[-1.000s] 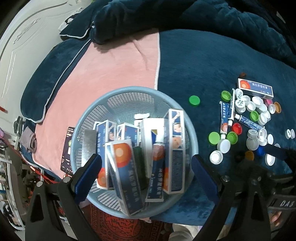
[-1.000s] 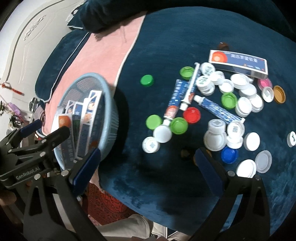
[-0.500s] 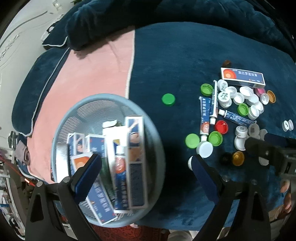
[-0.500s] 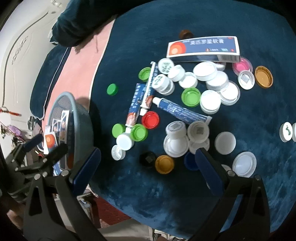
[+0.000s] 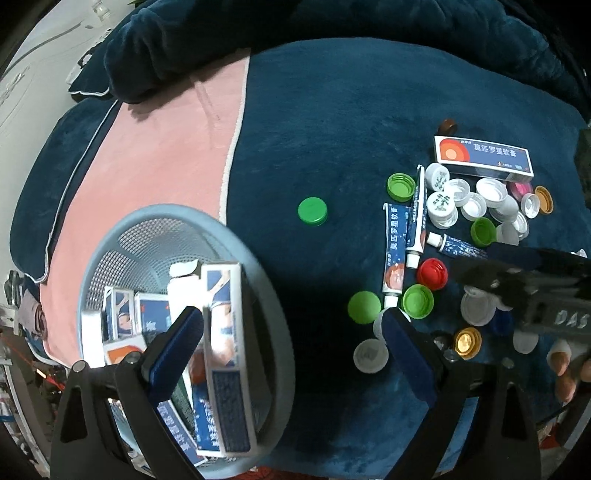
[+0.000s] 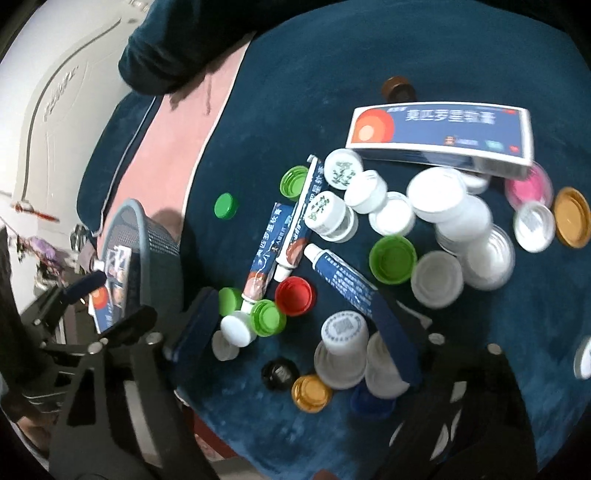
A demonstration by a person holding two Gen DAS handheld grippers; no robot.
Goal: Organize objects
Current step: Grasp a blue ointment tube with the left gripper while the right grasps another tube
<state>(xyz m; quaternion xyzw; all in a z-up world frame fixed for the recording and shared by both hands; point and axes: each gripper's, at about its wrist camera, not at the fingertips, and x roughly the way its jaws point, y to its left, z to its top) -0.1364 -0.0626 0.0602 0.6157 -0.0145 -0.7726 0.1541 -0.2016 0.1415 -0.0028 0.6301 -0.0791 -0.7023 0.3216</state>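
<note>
A grey-blue mesh basket [image 5: 162,214] holds several ointment boxes [image 5: 221,332] standing on end. My left gripper [image 5: 291,354] is open over the basket's right rim and the dark blue blanket, with nothing held. To its right lie three ointment tubes [image 6: 266,254], one more ointment box [image 6: 439,136] and several loose bottle caps. My right gripper [image 6: 295,328] hangs low over the near end of that pile, its jaws closing. A red cap [image 6: 294,296], a green cap [image 6: 266,317] and a white cap lie between the fingers, and the pads press on nothing. The third tube [image 6: 343,282] runs under the right finger.
A lone green cap [image 5: 312,210] lies apart on the blue blanket. A pink blanket panel [image 5: 155,147] spreads behind the basket, and a dark bunched quilt [image 5: 332,33] fills the back. A white panelled door [image 6: 55,92] stands at far left. A hand [image 5: 569,369] shows at the right.
Both grippers moved right and lower. The basket slid to the left in the left wrist view. The cap pile grew much larger in the right wrist view, and the right jaws narrowed.
</note>
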